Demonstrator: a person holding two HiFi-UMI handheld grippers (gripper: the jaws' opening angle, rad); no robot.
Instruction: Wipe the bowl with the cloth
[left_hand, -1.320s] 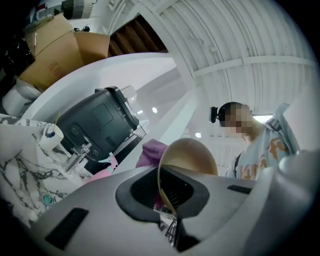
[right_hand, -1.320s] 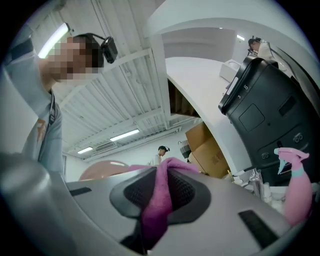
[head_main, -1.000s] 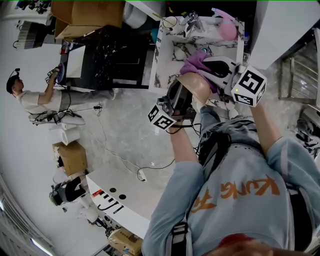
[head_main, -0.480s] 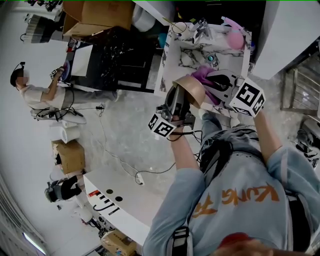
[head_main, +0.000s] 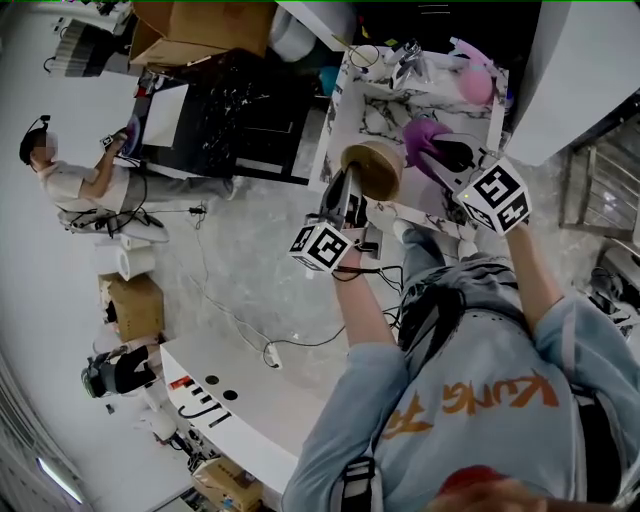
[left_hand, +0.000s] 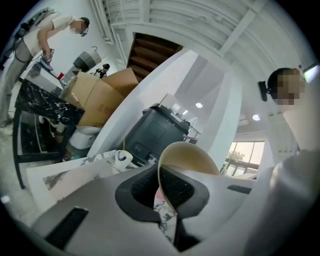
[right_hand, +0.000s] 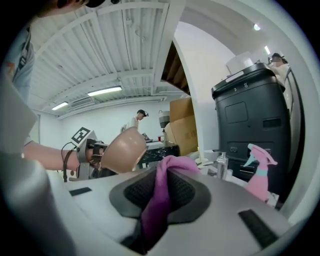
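Cloth (head_main: 424, 136) is off the bowl (head_main: 372, 168) now. Earlier it was pressed against the bowl; now it sits just right of it with a clear gap. Bowl has also turned, outer wall toward the head view.

Left tool (head_main: 350, 196): clamped on the bowl rim. Only the left gripper view shows it, with the pads shut on the thin wall and the cream inside of the bowl to the right of the pads. Head view hides that contact.

Right tool (head_main: 446, 156): pinching the cloth. Right gripper view shows purple fabric bunched between the pads and draping down; head view shows just a purple lump. Same view shows the bowl from outside, up-left of the cloth, not touching.

Room: bowl is in the air over the near edge of the marble counter (head_main: 350, 110). Pink spray bottle (head_main: 477, 82) stands beyond the bowl to the right, well apart. Left of the bowl is open floor (head_main: 250, 260); a second person (head_main: 75, 185) stands far left of it.
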